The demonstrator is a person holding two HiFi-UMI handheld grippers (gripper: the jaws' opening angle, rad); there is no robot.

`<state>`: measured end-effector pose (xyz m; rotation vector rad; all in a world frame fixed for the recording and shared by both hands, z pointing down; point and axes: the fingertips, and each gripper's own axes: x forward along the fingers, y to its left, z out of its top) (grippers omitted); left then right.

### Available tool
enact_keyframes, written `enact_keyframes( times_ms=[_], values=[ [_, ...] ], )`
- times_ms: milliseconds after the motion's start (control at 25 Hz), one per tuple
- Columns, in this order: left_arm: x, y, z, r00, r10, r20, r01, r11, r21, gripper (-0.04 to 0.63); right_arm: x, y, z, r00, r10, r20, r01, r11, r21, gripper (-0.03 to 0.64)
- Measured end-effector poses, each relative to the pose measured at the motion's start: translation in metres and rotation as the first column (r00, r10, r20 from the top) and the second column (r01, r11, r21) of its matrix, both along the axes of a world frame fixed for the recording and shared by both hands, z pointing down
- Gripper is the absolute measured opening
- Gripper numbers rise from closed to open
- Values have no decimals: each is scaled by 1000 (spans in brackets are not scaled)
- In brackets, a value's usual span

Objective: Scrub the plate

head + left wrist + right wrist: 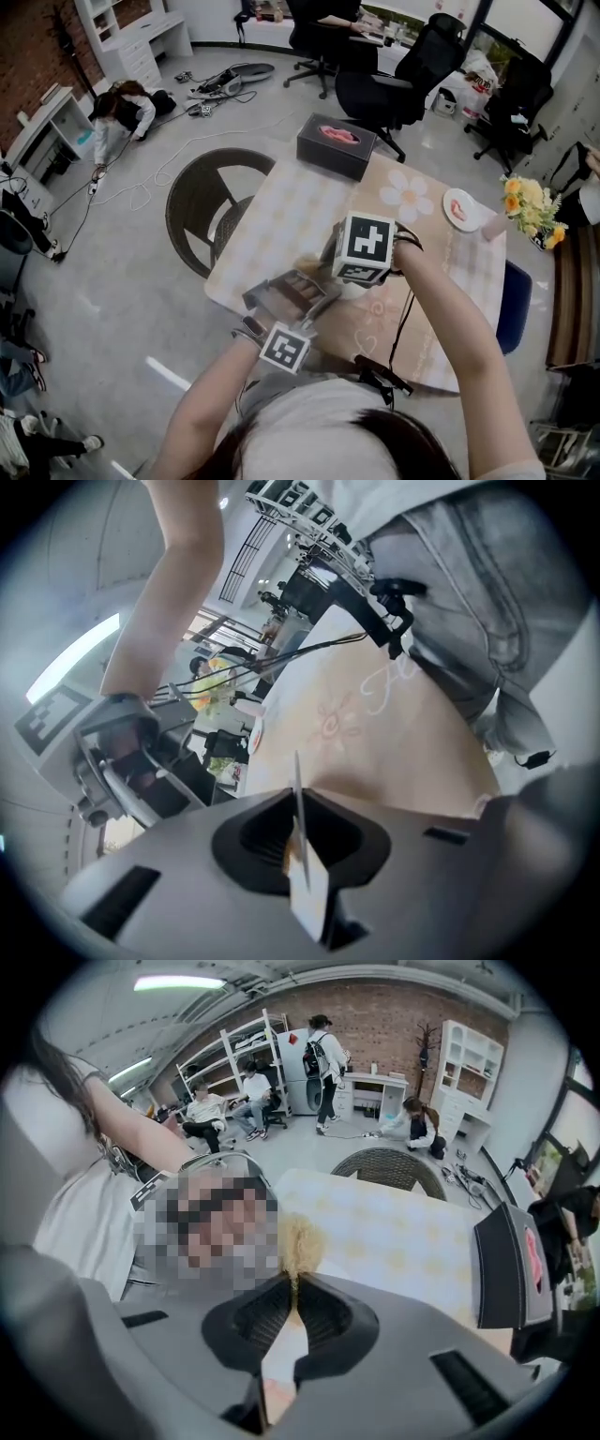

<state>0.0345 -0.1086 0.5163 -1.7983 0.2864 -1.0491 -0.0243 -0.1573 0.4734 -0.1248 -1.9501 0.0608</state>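
In the left gripper view my left gripper (298,803) is shut on a thin white plate (302,855), which shows edge-on between the jaws. In the right gripper view my right gripper (295,1283) is shut on a fuzzy yellow scrubber (300,1246) that sticks out past the jaw tips. The head view has both grippers close together over the near middle of the table: the left gripper (309,292) reaches in from below and the right gripper (349,272) hangs just above it. There the grippers hide most of the plate and the scrubber.
The table (281,216) carries a pale checked and flowered cloth. A black box (336,145) with a pink item stands at its far edge. A small dish (459,208) with something red and yellow flowers (530,206) are far right. A wicker chair (211,202) stands left.
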Motion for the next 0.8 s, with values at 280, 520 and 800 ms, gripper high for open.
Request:
enact_keyframes(
  times_ms=[280,520,800],
  values=[
    [0,-3,-4,999,17,28,-19,998,63,28,-11,1,10,997,-42,-60,41,999,-22,28],
    [1,-4,-8,999,21,32,-24,995,99,28,-22,-8,22,992,-51,-116,52,999,7,28],
    [3,-3,-6,1000,11,24,-13,997,77,28,-27,-27,35,990,-13,-141,23,997,71,28]
  ],
)
